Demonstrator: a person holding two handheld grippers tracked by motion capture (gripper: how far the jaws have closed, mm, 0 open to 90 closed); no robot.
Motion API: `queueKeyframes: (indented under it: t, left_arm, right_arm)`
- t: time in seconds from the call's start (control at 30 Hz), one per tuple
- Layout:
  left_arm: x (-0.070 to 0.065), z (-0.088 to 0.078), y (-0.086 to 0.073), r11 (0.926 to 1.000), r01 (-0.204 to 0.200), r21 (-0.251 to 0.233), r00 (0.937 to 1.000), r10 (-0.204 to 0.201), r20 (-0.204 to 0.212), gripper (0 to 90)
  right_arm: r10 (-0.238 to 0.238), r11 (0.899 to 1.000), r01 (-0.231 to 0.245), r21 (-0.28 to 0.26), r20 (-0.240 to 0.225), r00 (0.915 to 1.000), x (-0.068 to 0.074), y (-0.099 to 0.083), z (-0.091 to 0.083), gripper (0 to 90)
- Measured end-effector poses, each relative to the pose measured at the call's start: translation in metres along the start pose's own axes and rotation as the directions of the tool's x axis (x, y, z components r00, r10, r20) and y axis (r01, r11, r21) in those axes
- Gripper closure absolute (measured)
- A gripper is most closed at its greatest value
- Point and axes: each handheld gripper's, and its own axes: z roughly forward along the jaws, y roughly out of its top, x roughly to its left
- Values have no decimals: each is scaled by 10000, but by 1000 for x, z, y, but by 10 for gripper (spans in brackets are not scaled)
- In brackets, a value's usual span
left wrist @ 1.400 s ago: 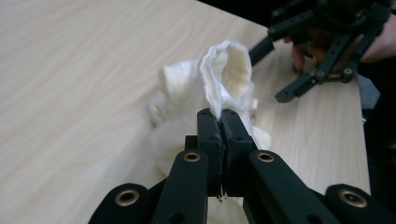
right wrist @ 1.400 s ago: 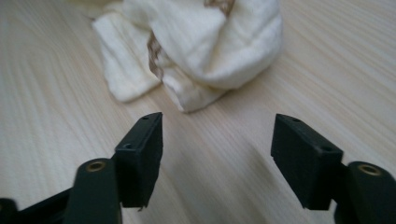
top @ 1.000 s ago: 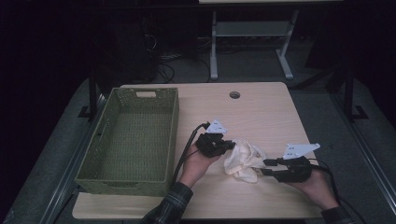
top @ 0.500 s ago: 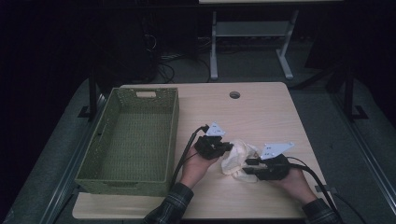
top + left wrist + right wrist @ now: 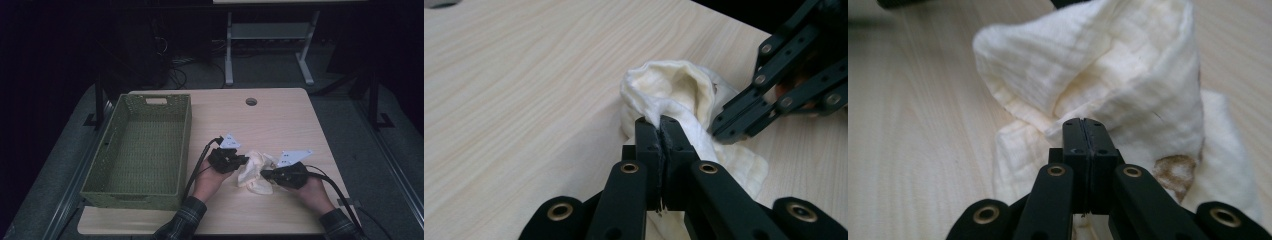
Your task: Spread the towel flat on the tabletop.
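A crumpled cream cloth [image 5: 252, 172] [image 5: 674, 90] [image 5: 1108, 65] with a brown stain [image 5: 1173, 170] lies on the wooden table [image 5: 280, 120], near its front edge. My left gripper [image 5: 244, 160] [image 5: 660, 122] is shut on a fold at the cloth's left side. My right gripper [image 5: 264, 174] [image 5: 1083, 122] has just been closing and now pinches a fold on the cloth's right side. In the left gripper view the right gripper [image 5: 720, 132] reaches in from the right and touches the cloth. A hand holds each gripper.
A green woven basket [image 5: 135, 187] stands empty on the left part of the table. A round cable hole [image 5: 251, 101] sits near the far edge. A metal stand [image 5: 270, 45] and cables are on the dark floor behind.
My right gripper has moved left to the cloth and its jaws have closed on a fold. The left gripper has stayed put, still gripping the cloth.
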Motion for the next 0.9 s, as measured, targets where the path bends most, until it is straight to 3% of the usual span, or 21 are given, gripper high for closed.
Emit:
queueKeyframes:
  t: [0.2, 0.33, 0.5, 0.63, 0.77, 0.9]
  left_arm:
    - [3, -11, 6, 9990, 163, -412, 9998, -165, -61, 879]
    - [4, -15, 12, 9985, 132, -537, 9995, -148, -280, 880]
    - [7, -14, 14, 9982, 223, -561, 9984, -251, -499, 880]
    - [9, -10, 10, 9987, 314, -397, 9982, -334, -506, 880]
    - [8, -3, 7, 9996, 273, -101, 9987, -277, -416, 880]
    - [7, 3, 5, 9996, 216, 197, 9990, -209, -392, 880]
  right_arm:
    - [138, 9966, -145, -817, -88, 9999, -9, 9, -26, 892]
    - [307, 9920, -276, -1228, 233, 9993, -21, 10, -43, 893]
    - [833, 9838, -740, -1631, 512, 9952, -40, 6, -61, 893]
    - [1554, 9711, -1372, -1952, 811, 9845, -67, -5, -75, 895]
    - [1915, 9705, -1722, -1685, 1059, 9758, -85, -14, -70, 894]
    - [2394, 9646, -2246, -1384, 1019, 9656, -98, -24, -57, 863]
